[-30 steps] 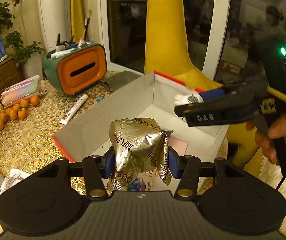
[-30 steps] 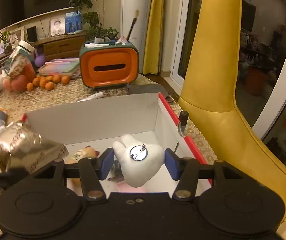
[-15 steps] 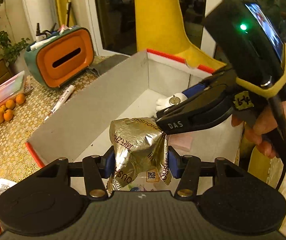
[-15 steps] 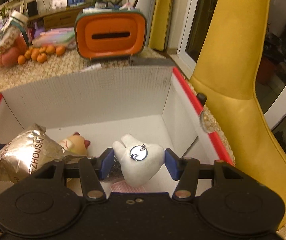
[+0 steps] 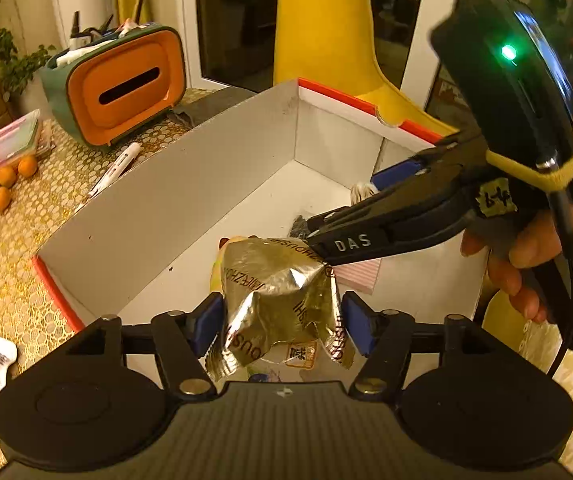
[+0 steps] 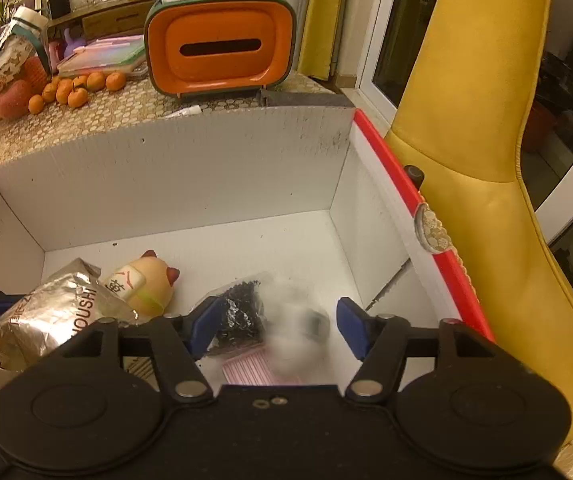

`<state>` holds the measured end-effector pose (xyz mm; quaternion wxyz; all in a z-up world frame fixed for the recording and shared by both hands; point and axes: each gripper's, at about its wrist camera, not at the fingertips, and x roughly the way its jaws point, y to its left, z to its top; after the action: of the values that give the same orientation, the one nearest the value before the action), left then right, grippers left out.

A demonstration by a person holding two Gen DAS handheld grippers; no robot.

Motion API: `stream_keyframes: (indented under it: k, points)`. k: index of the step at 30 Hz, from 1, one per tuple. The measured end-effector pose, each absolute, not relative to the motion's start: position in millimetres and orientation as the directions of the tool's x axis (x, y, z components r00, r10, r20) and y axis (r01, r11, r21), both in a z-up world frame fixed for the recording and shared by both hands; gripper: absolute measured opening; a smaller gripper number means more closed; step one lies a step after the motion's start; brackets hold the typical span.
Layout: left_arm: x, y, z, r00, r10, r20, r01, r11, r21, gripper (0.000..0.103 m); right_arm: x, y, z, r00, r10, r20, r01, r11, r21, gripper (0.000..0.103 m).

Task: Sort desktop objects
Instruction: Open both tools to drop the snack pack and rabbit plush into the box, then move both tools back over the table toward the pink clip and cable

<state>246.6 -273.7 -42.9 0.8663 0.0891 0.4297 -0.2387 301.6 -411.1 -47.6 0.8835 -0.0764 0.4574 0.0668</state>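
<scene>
Gripping left gripper (image 5: 282, 326): blue pads pinch the foil packet (image 5: 282, 300) above the box (image 5: 166, 200).
Right gripper (image 6: 274, 328): fingers spread wide over a blurred white toy (image 6: 294, 332).
Box contents: cat figurine (image 6: 146, 284), dark bag (image 6: 242, 312), pink pad (image 6: 246, 370).

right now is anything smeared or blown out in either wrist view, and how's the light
Right wrist view: the white plush between the open right claw is a motion-smeared blur, while the box and cat figure stay sharp. Left wrist view: the foil bag in the left claw shows bright glare patches on its creases. Both views: warm orange indoor light, with fisheye bending at the edges.
</scene>
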Motion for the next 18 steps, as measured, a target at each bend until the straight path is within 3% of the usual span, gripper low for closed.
stream_keyframes:
  k: [7, 13, 16, 18]
  points:
    - [238.3, -261.7, -36.7, 0.541, -0.333, -0.772, 0.464, 0.884, -0.057, 0.073, 293.2, -414.1, -40.3, 0.596, 0.066, -0.801, -0.173, 0.984, -0.048, 0.081]
    - [227.6, -251.9, -25.7, 0.557, -0.357, -0.75, 0.454, 0.887, -0.086, 0.074, 282.6, -412.2, -23.2, 0.626, 0.107, -0.772, -0.185, 0.983, -0.014, 0.086]
    - [220.6, -247.6, -18.1, 0.572, -0.369, -0.733, 0.456, 0.886, -0.09, 0.082, 275.7, -410.2, -13.6, 0.644, 0.133, -0.754, -0.195, 0.981, 0.007, 0.088]
    - [216.3, -244.6, -13.8, 0.581, -0.377, -0.722, 0.458, 0.884, -0.093, 0.082, 271.1, -409.0, -7.5, 0.654, 0.146, -0.742, -0.201, 0.979, 0.015, 0.089]
